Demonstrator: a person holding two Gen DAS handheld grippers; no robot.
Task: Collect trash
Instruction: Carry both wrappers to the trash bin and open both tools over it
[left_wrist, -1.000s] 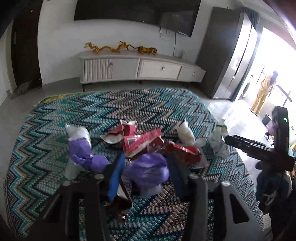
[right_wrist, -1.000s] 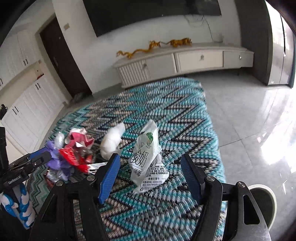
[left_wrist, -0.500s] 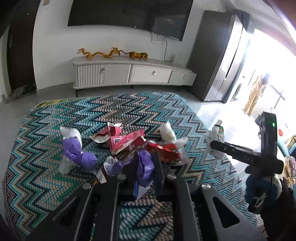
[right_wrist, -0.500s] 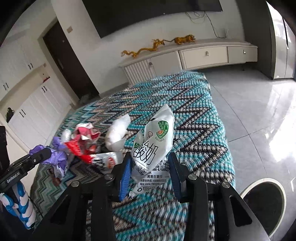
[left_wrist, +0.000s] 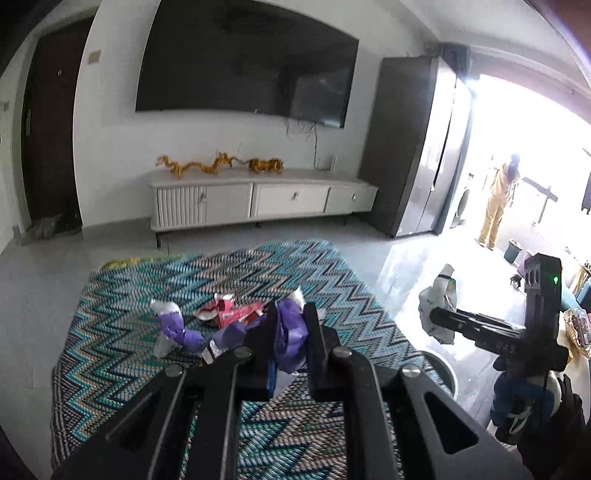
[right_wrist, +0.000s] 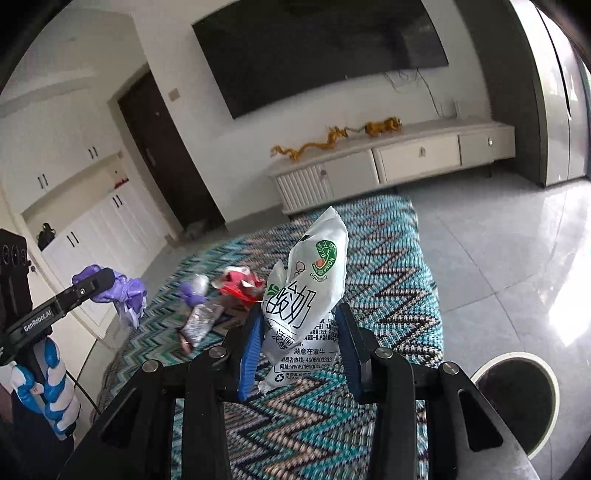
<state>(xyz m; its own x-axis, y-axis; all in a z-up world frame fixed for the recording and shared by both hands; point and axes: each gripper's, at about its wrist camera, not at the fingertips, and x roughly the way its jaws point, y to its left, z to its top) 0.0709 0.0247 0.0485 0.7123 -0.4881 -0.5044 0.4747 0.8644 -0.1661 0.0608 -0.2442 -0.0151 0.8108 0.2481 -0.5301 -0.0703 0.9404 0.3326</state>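
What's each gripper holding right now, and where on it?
Left gripper: crumpled purple wrapper, pinched across its middle. Right gripper: white yogurt pouch, clamped near its lower end.

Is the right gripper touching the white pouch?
Touching. The right wrist view shows the right gripper with both blue pads pressed against the sides of the white pouch, holding it clear of the rug.
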